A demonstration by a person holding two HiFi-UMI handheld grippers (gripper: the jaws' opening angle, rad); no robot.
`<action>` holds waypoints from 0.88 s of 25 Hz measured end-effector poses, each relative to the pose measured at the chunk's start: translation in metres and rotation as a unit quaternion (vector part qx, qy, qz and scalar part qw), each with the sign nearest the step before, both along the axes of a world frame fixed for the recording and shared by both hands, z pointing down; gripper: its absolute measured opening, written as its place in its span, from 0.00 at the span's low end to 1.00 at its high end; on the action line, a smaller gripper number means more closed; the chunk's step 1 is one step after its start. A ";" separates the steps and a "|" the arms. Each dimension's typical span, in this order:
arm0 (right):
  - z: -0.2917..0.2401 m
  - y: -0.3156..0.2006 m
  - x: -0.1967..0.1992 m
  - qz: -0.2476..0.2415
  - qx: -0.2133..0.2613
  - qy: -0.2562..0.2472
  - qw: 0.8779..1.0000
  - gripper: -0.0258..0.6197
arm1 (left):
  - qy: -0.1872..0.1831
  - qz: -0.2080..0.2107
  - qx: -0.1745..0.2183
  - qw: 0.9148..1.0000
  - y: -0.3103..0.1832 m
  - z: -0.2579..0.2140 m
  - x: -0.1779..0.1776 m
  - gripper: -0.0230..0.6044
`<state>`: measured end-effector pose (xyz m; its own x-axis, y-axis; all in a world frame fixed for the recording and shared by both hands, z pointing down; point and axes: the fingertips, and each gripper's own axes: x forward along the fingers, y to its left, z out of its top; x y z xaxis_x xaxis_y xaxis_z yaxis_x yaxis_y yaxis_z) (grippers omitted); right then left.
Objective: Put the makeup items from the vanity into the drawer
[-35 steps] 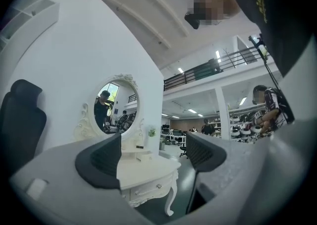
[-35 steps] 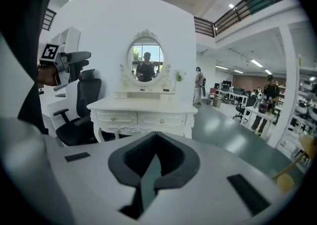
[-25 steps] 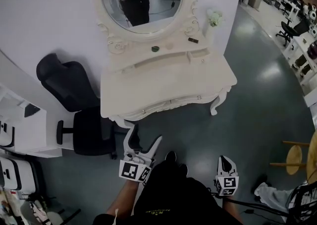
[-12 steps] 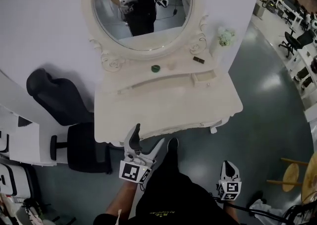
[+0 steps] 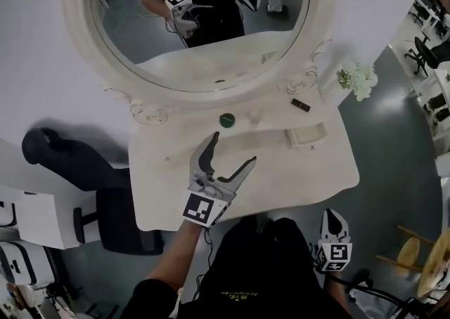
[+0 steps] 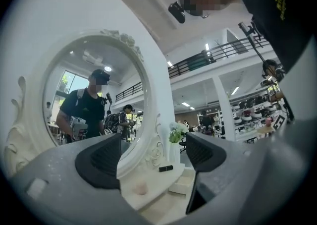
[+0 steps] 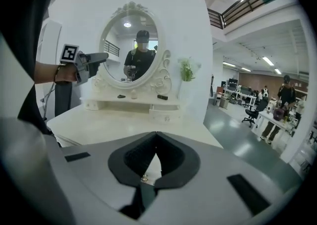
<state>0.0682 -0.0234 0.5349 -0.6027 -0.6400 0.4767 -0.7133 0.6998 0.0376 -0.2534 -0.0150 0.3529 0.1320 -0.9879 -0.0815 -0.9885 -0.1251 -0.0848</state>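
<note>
Holds the left gripper (image 5: 233, 149) up over the middle of the vanity (image 5: 295, 173), clear of its top, jaws spread wide and nothing between them. Aims it at the back shelf (image 5: 275, 112) under the mirror (image 5: 204, 22). Carries the right gripper (image 5: 335, 216) low by the body, short of the vanity's front edge, jaws pressed together at the tips, gripping nothing.

Leaves three makeup items on the back shelf, none touched by either tool. Shows a green item (image 5: 226, 120) near the shelf's middle, just ahead of the left jaws but apart from them. Shows a pale item (image 5: 253, 119) just right of it, small and hard to make out. Shows a lipstick (image 5: 301, 105), dark and lying flat, further right by the mirror frame's scroll. Puts the drawer (image 5: 307, 135) in the shelf's front, pulled open, between pale item and lipstick as seen from above; cannot tell what lies inside.

Frames, in the left gripper view, the pale item, lipstick and drawer in the gap between the open jaws, all well ahead. Takes in, from the right gripper view, the whole vanity front with the left gripper raised at its left side.

Places flowers (image 5: 357, 79) at the shelf's right end beside the mirror, and a black chair (image 5: 70, 159) left of the vanity. Catches in the mirror a person with both grippers.
</note>
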 end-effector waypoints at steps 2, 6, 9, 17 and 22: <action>0.008 -0.009 -0.005 -0.007 -0.018 0.006 1.000 0.04 | 0.013 0.001 -0.014 1.000 -0.032 0.014 -0.009 0.65; 0.024 -0.041 -0.019 -0.025 -0.046 0.012 0.999 0.04 | 0.021 -0.015 -0.031 0.999 -0.082 0.043 -0.028 0.65; 0.025 -0.059 -0.024 -0.039 -0.050 0.011 0.998 0.04 | 0.026 -0.018 -0.058 0.998 -0.102 0.067 -0.032 0.65; 0.046 -0.076 -0.025 -0.041 -0.078 0.014 0.996 0.04 | 0.022 -0.019 -0.131 0.991 -0.157 0.140 -0.032 0.65; 0.050 -0.079 -0.020 -0.029 -0.086 0.013 0.996 0.04 | 0.027 -0.016 -0.144 0.989 -0.171 0.156 -0.025 0.65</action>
